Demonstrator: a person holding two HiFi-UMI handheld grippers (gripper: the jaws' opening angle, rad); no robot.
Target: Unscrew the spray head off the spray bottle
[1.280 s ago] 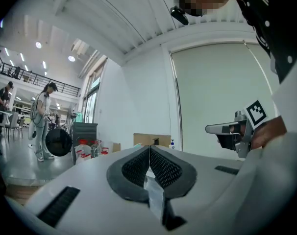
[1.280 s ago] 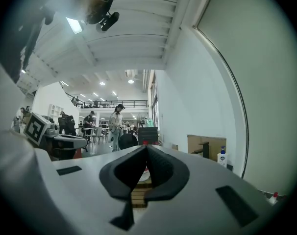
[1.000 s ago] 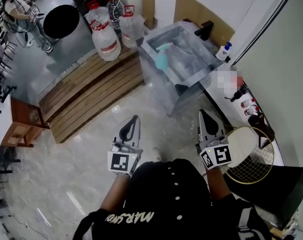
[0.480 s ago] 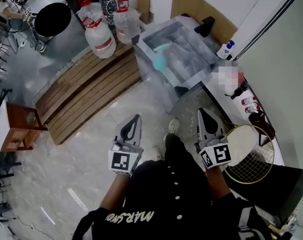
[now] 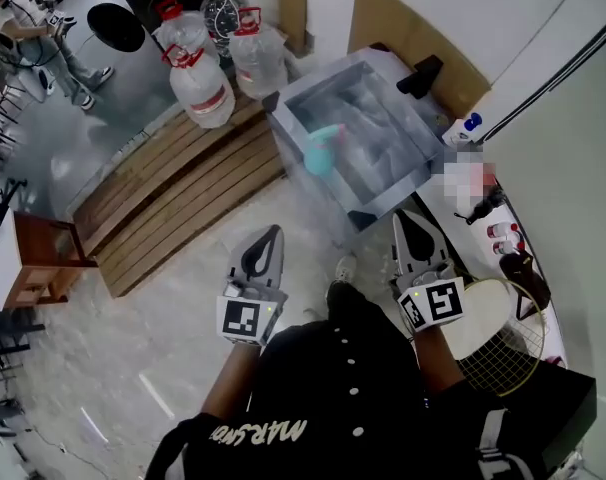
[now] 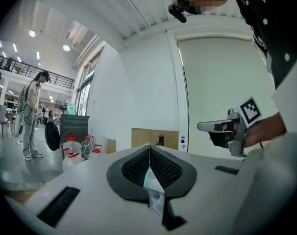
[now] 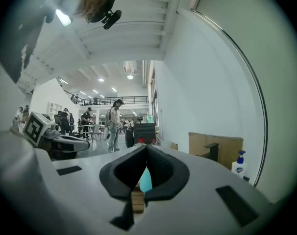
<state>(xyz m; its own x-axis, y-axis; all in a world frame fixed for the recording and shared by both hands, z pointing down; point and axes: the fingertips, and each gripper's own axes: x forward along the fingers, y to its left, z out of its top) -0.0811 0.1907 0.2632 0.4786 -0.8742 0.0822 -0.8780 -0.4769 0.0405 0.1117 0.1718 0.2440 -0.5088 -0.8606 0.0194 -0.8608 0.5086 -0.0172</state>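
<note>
Plainly, the teal spray bottle (image 5: 322, 152) is not yet in reach. It sits on the grey tabletop (image 5: 383, 118) close to its left edge, with the spray head toward the far side, and no gripper touches it. Seen steeply from above, its long axis looks roughly upright, though the head view alone cannot settle whether it stands or leans. It lies forward of both hands and between the lines they point along. The left gripper (image 5: 270, 238) is somewhat nearer than the right gripper (image 5: 408, 226), and both are well apart from it and short of the tabletop's near corner. Both grippers have their jaws pressed together with nothing held. Only the head view gives this layout, along with the water jugs (image 5: 198, 88) and the wooden platform (image 5: 173, 193) off the tabletop's left side. The gripper views add what it cannot: each looks level, and a sliver of teal shows low in the gap behind the closed pads. I judge that both are aimed roughly at the bottle.
</note>
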